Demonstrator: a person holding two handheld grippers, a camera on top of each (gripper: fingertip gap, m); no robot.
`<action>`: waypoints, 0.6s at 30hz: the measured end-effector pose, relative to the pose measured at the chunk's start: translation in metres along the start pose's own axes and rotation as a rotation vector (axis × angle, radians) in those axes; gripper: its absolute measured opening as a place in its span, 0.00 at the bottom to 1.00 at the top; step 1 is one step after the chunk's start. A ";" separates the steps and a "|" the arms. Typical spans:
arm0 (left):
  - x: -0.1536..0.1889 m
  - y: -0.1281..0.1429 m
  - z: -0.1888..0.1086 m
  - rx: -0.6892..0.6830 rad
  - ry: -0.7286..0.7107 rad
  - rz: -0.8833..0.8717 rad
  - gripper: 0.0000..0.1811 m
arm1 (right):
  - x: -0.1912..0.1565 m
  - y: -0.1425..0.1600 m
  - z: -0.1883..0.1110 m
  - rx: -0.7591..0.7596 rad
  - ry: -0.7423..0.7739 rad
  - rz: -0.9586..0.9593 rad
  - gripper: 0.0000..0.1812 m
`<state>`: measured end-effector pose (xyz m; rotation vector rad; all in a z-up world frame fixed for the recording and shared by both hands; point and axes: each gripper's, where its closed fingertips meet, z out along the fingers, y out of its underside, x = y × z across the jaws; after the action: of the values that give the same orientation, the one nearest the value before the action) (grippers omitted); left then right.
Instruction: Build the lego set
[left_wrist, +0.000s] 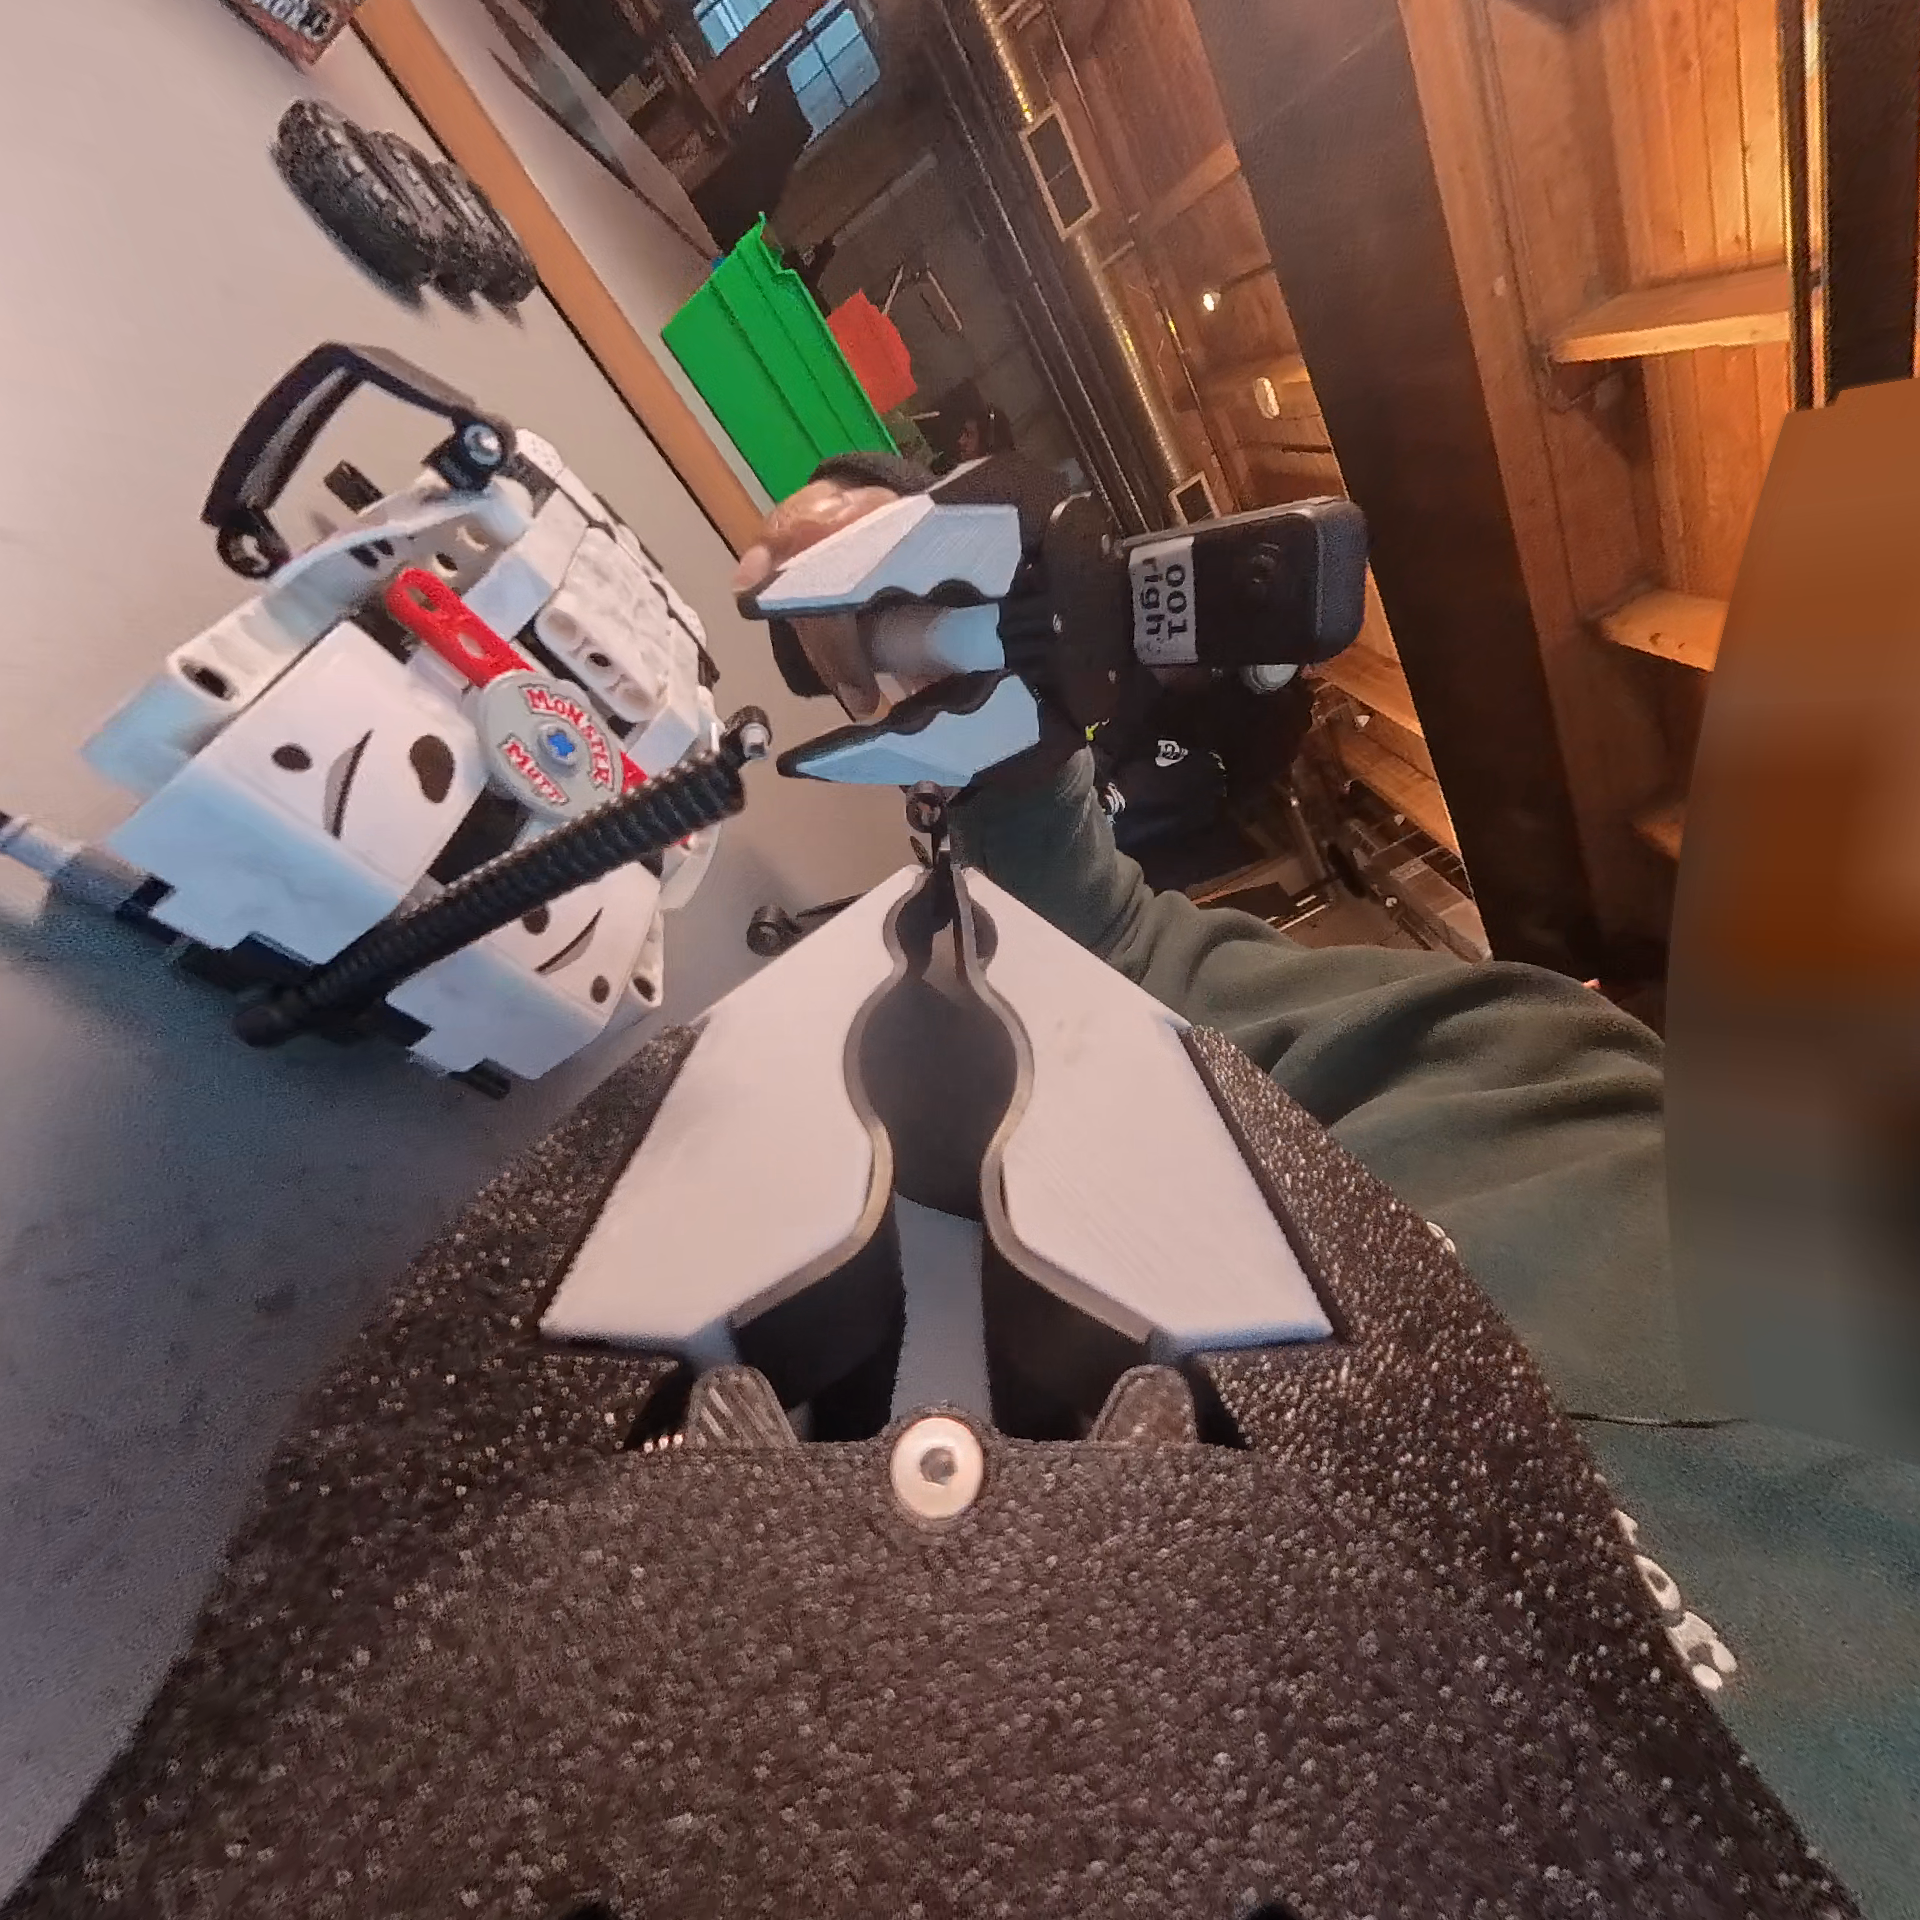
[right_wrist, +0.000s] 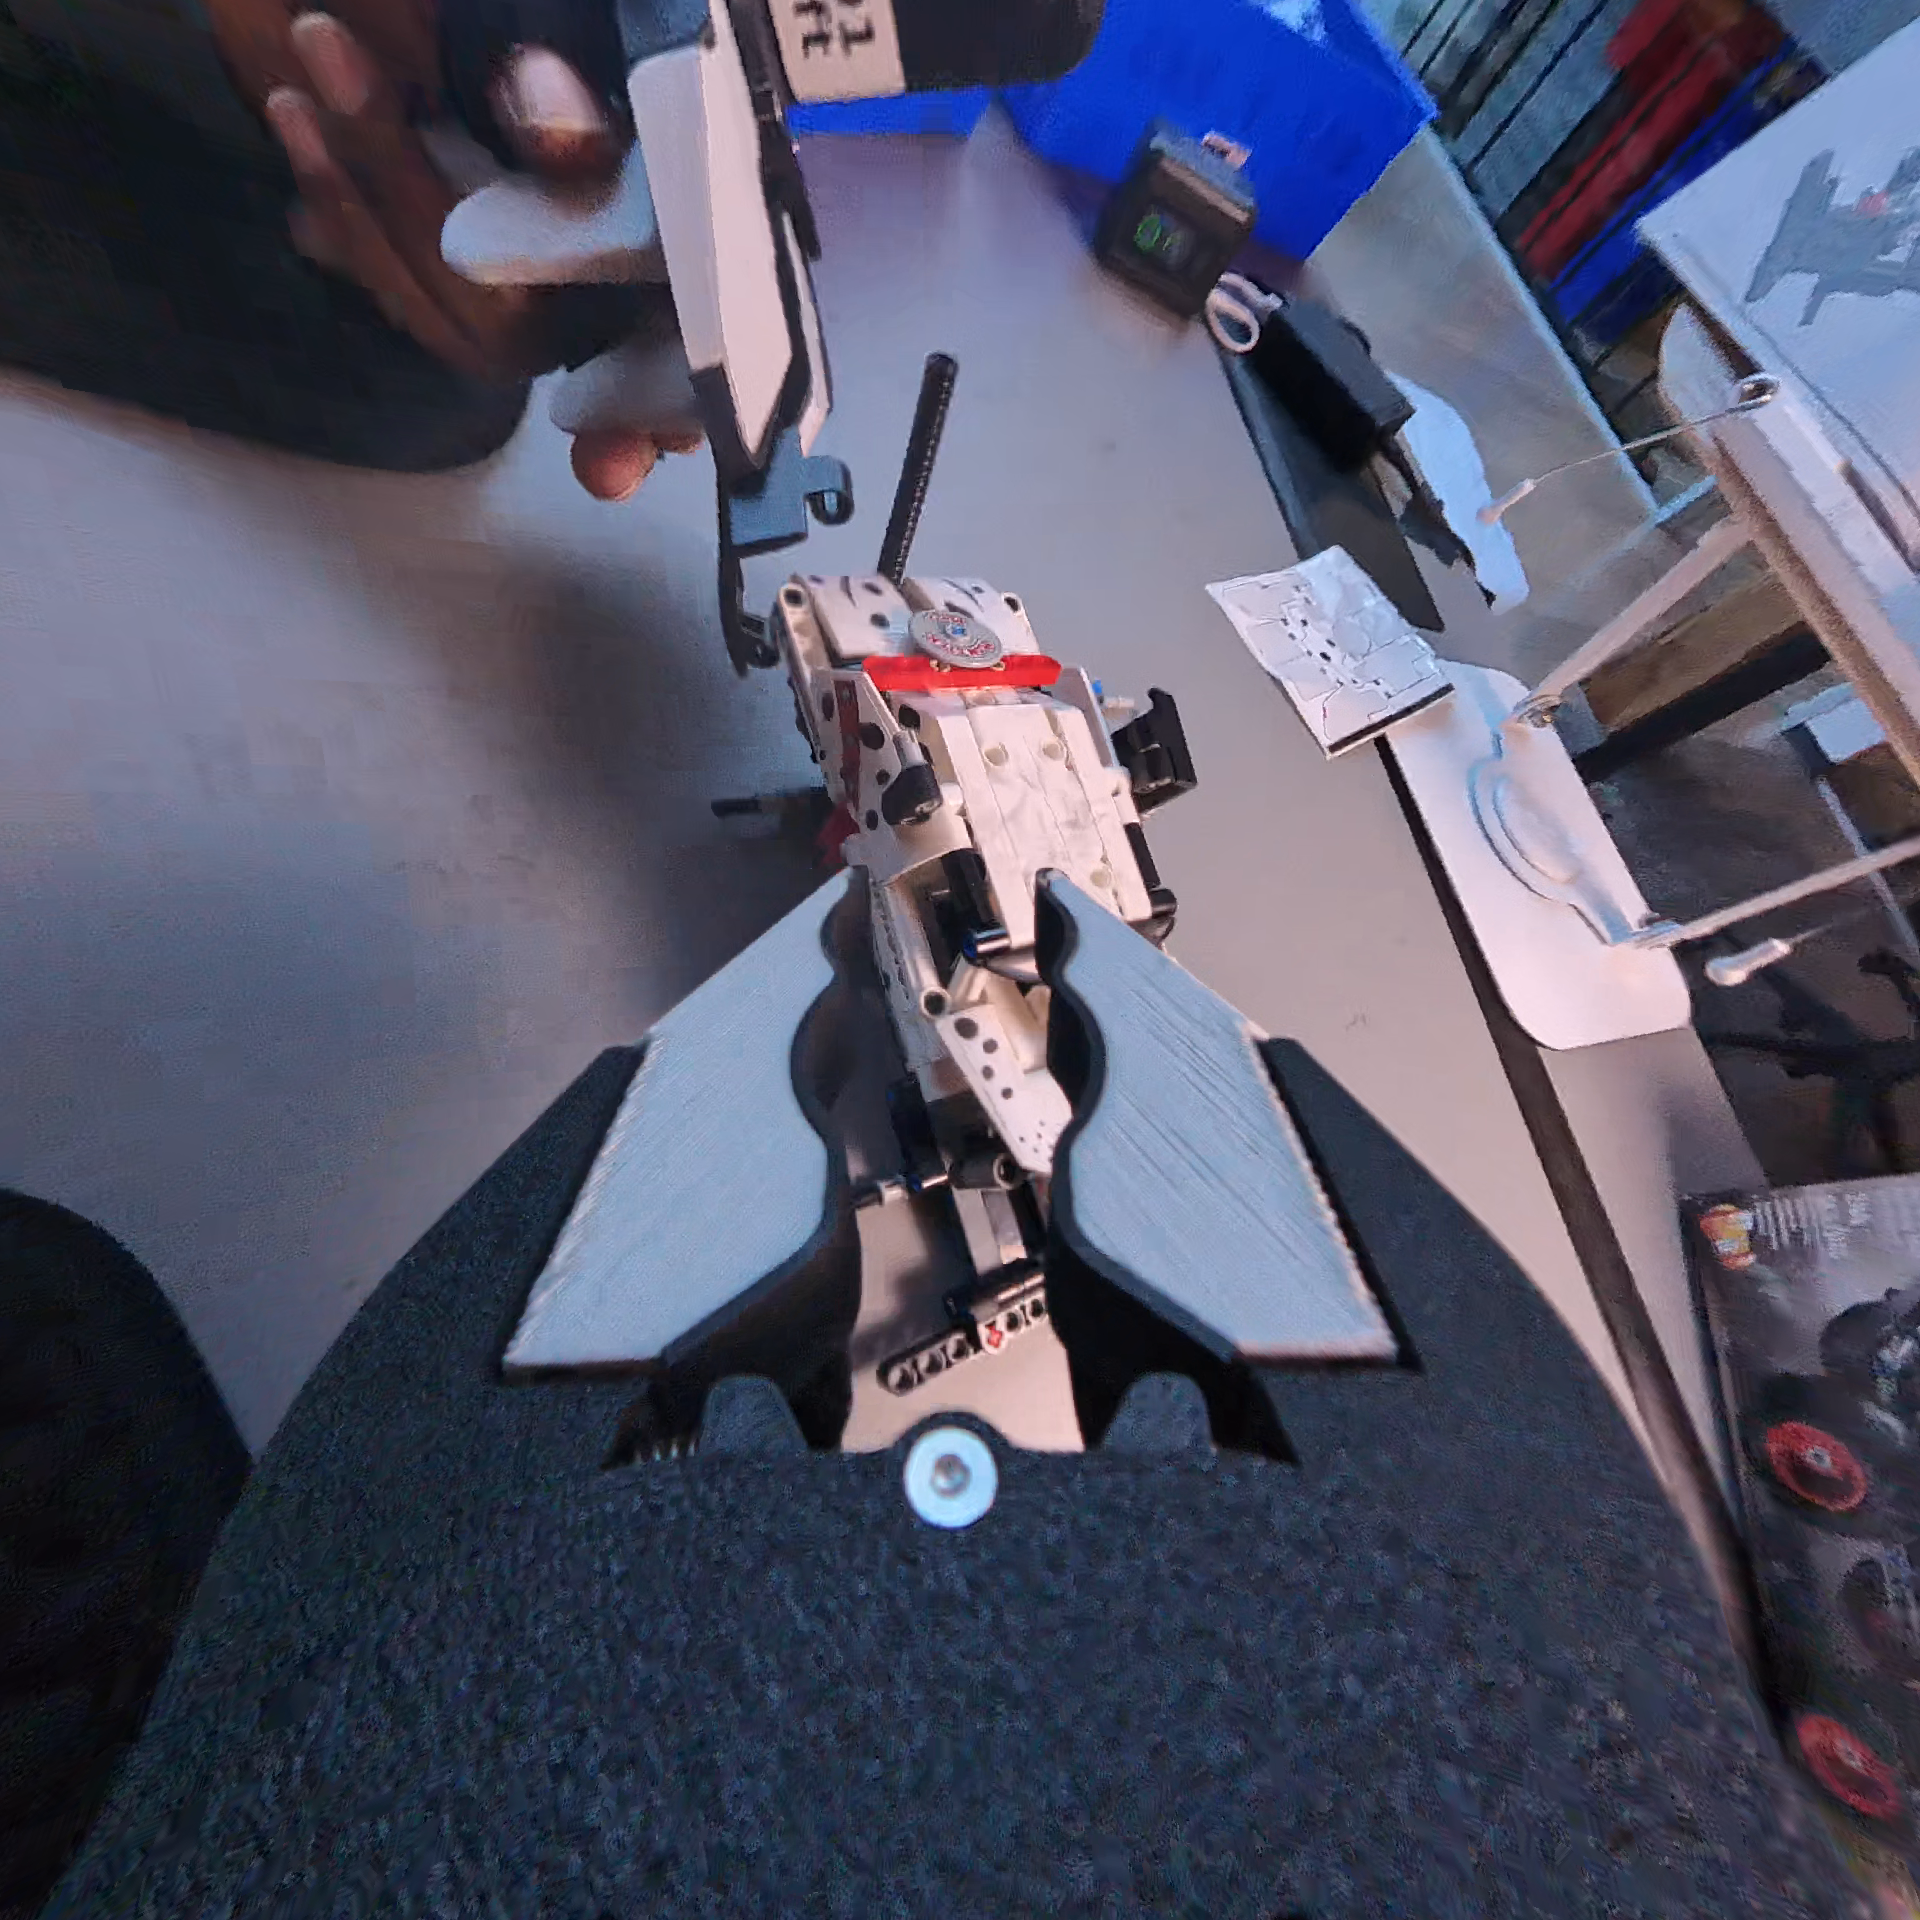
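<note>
Left gripper (left_wrist: 940, 883) clenched on small dark grey angled plastic piece (right_wrist: 774, 509) | right gripper (right_wrist: 940, 894) released above white black-spotted brick truck body (right_wrist: 997, 769) | grey tabletop (right_wrist: 312, 779)

Lego model (right_wrist: 977, 790) mid-table (right_wrist: 312, 727) — tyres (left_wrist: 400, 208) behind, paper sheet (right_wrist: 1325, 644) right

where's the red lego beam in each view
Left wrist view: red beam left of centre, on the white spotted model, running down to the round grey disc.
Right wrist view: red beam at centre, a crosswise bar just below that disc.
Shared landmark: the black ribbed rod.
</note>
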<state>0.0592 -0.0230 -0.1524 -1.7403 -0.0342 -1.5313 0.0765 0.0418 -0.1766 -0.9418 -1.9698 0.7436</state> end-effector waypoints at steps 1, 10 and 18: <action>-0.003 0.002 0.001 -0.006 -0.008 -0.016 0.00 | 0.000 -0.001 0.004 -0.016 -0.035 -0.022 0.17; -0.011 0.006 -0.009 0.023 -0.035 -0.108 0.00 | -0.018 -0.020 0.031 -0.056 -0.173 -0.074 0.04; -0.004 0.026 -0.024 -0.044 -0.039 -0.127 0.00 | -0.061 -0.046 0.035 -0.041 -0.109 -0.116 0.04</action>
<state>0.0515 -0.0521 -0.1711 -1.8328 -0.1336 -1.6002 0.0542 -0.0394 -0.1840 -0.8185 -2.1231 0.7042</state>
